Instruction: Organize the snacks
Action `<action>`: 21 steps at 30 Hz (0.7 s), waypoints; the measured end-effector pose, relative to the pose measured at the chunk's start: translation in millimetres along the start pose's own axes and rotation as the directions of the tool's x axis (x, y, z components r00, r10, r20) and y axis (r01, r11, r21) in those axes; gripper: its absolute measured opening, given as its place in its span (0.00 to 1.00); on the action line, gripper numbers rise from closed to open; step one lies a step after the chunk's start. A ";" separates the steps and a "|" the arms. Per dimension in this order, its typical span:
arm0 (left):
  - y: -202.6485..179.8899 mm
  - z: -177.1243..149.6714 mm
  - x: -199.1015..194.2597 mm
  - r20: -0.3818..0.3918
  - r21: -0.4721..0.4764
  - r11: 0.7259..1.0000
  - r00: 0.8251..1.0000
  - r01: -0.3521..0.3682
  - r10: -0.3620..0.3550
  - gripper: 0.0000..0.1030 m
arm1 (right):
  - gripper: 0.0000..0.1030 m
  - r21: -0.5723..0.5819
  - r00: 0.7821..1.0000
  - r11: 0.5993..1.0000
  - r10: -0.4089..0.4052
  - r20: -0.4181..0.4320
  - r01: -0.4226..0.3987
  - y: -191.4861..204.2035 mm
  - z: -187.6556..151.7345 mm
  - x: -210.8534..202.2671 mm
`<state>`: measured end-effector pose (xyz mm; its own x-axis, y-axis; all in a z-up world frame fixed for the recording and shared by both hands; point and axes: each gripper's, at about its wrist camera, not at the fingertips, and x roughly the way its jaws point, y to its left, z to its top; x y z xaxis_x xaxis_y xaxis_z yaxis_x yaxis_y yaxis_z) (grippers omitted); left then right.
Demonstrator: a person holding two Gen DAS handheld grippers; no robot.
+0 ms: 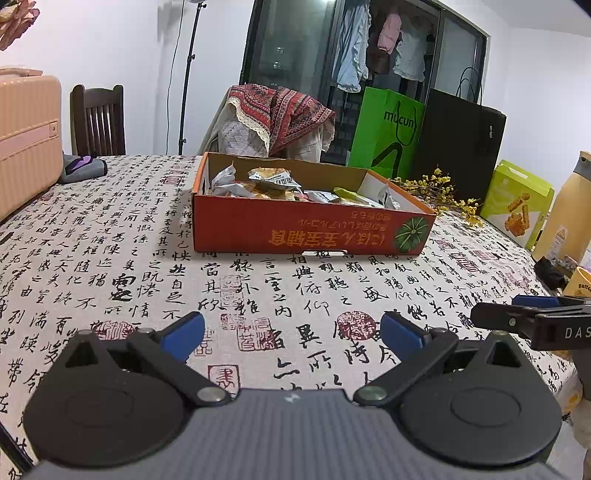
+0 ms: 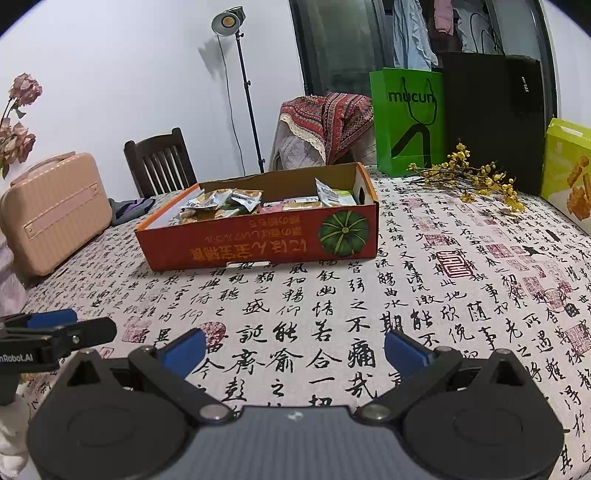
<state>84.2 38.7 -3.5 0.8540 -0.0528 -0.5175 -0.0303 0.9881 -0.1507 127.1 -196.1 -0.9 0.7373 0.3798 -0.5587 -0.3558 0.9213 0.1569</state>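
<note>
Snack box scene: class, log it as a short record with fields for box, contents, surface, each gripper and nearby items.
Box: orange cardboard box, open top, pumpkin picture on its near side
Contents: wrapped snack packets piled inside
Surface: calligraphy tablecloth
Left gripper: open, holding nothing
Right gripper: open, holding nothing
Nearby: green bag, yellow flower sprig, pink case

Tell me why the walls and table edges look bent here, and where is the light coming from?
Both views use fisheye lenses, so the dark window frame bows and corners darken in the right wrist view. The lit studio lamp glows there; the left wrist view shows only its stand. The orange snack box looks sharp in both.
</note>
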 end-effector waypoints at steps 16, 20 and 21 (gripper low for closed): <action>-2.2 0.4 -0.7 0.002 0.002 1.000 1.000 0.000 0.000 1.00 | 1.00 -0.003 1.000 1.000 0.001 0.000 -0.001 0.7 -2.1 -1.0; -2.7 0.3 -1.5 0.003 0.003 1.000 1.000 -0.005 0.005 1.00 | 1.00 -0.006 1.000 1.000 0.002 -0.001 -0.002 1.5 -3.4 -0.7; -3.3 0.3 -1.4 0.002 0.005 1.000 1.000 -0.006 0.006 1.00 | 1.00 -0.005 1.000 1.000 0.001 0.000 -0.001 1.5 -3.2 -0.6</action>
<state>83.3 35.5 -2.0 0.8547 -0.0462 -0.5170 -0.0333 0.9891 -0.1433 124.3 -195.2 -2.9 0.7366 0.3811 -0.5588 -0.3599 0.9203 0.1532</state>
